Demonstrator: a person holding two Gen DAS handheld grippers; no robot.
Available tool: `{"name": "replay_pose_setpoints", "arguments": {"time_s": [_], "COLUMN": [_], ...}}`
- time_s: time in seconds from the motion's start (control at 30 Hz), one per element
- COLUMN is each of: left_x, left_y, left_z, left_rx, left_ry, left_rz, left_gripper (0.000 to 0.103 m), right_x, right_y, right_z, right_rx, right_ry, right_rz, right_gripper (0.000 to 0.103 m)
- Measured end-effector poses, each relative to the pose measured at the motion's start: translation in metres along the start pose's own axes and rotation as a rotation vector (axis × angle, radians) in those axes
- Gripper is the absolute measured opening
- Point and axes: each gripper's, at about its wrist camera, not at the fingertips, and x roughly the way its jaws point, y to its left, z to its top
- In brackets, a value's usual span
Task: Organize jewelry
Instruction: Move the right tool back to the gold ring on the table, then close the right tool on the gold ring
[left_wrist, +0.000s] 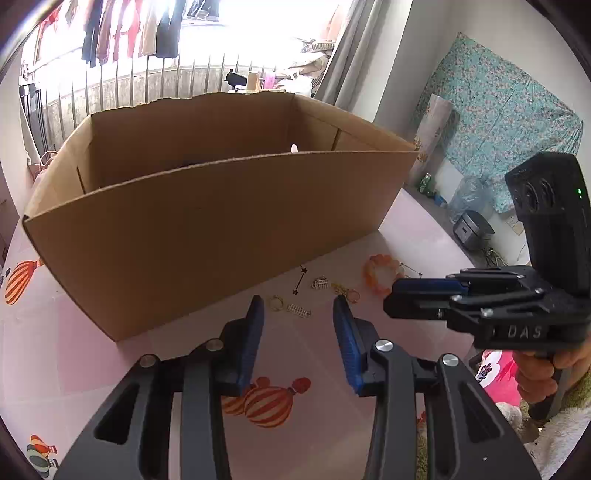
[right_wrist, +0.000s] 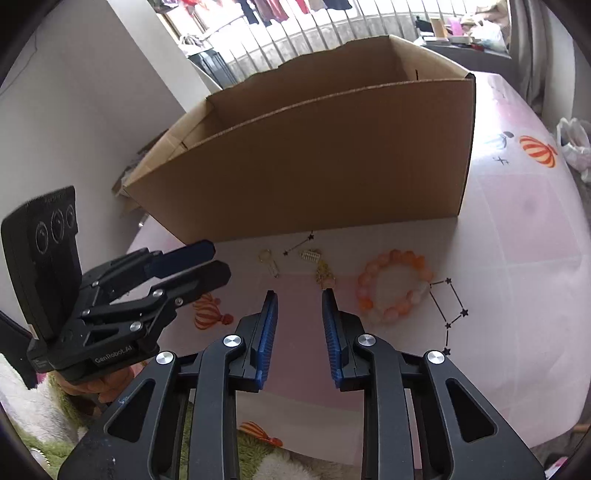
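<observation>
Looking along our left gripper (left_wrist: 298, 314), we see its blue-padded fingers (left_wrist: 255, 332) spread wide and holding nothing, with bare pink surface (left_wrist: 92, 350) showing between them. A tall cardboard box (left_wrist: 207, 221) fills the middle of that frame; its near wall stands just behind the jewelry, leaving only a narrow strip of open surface at the lower centre. Our right gripper (left_wrist: 397, 295) comes in from the right edge, and in this side view we cannot tell its opening. In the right wrist view the right gripper (right_wrist: 298, 295) has its fingers (right_wrist: 271, 314) wide apart and empty, while the left gripper (right_wrist: 214, 262) sits at the lower left. The surface edge curves away at the right of that frame.

The jewelry lies loose in a short row in front of the box: an orange and pale bead bracelet (right_wrist: 393, 288) at centre right, a small gold charm piece (right_wrist: 324, 275) just ahead of the fingertips, a little silver comb-shaped clip (right_wrist: 310, 255), and a gold ring piece (right_wrist: 269, 260) further left. All lie flat and apart.
</observation>
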Motion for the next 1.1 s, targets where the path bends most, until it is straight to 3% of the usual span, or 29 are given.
{"name": "replay_pose_setpoints", "arguments": {"time_s": [0.27,0.57,0.97,1.1], "left_x": [0.020,0.021,0.034,0.034], "left_y": [0.004,0.006,0.000,0.001], "left_z": [0.000,-0.004,-0.003,-0.004], "left_rx": [0.026,0.042,0.049,0.040], "left_ry": [0.066,0.089,0.107,0.100], "left_rz": [-0.046,-0.021,-0.008,-0.012], "left_gripper": [0.021,0.021,0.021,0.021], "right_x": [0.013,0.034,0.066,0.070], "right_y": [0.017,0.025,0.041,0.046], "right_z": [-0.007,0.012,0.032,0.035], "right_rx": [-0.082,-0.165,-0.282,-0.307], "right_ry": [-0.024,-0.031,0.021,0.051], "right_rz": [-0.100,-0.196,-0.212,-0.207], "right_gripper": [0.020,0.020,0.020,0.009]}}
